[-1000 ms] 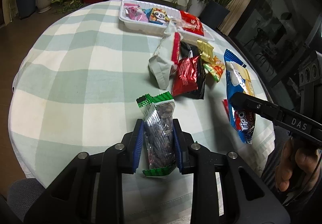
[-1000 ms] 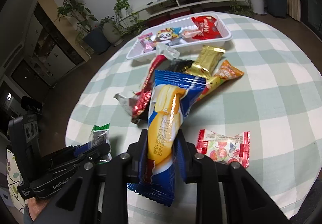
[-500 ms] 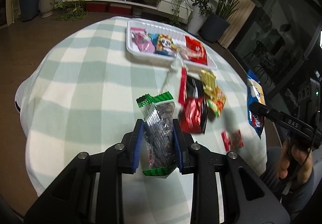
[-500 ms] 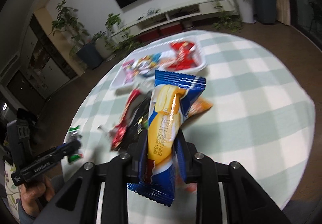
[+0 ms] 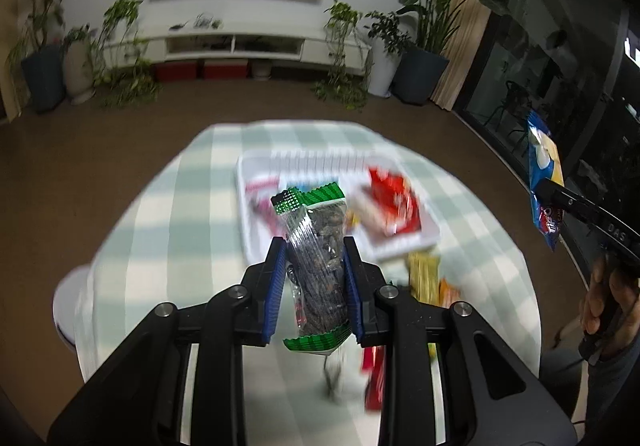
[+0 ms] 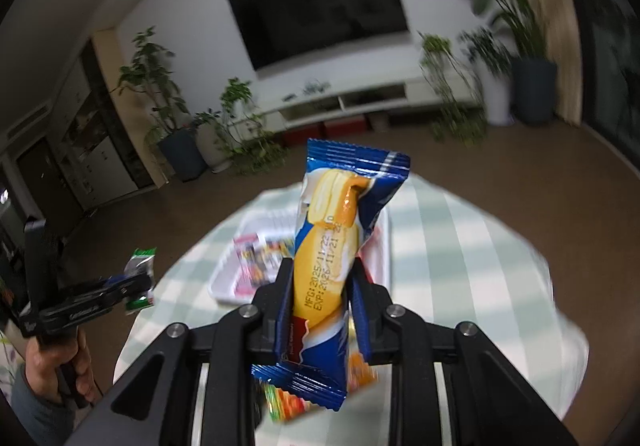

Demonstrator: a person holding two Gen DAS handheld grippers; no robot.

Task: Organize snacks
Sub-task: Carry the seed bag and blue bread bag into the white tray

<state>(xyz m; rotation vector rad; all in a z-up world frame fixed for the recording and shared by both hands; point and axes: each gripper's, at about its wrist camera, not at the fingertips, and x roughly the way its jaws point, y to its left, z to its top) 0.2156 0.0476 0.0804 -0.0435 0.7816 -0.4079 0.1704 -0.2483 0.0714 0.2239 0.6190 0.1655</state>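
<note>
Green-and-white checked cloth covers the round table [image 5: 168, 213] below me, with a dark TV [image 6: 320, 5] and potted plants along the far wall. Both my claws are raised above it. My left claw [image 5: 315, 282] is clamped on a clear seed packet [image 5: 318, 266] with green crimped ends, held upright between the blue pads [image 5: 276, 286]. My right claw [image 6: 320, 306] is clamped on a blue and yellow wafer bar [image 6: 332, 246], standing upright with its printed date facing me.

A white tray [image 5: 256, 169] sits on the far half of the table. Inside it, a red packet [image 5: 394, 197] lies at the right end and a pink one [image 5: 260, 191] at the left; the middle is hidden behind my seed packet in the left view. From the right view I see more small colourful wrappers [image 6: 264, 258] in the tray's left part, too blurred to tell apart.

Just outside the tray's near edge, loose on the cloth, lie a gold packet [image 5: 424, 274], an orange one [image 5: 450, 292], and a red one [image 5: 372, 378] nearer me, all smeared by blur.
</note>
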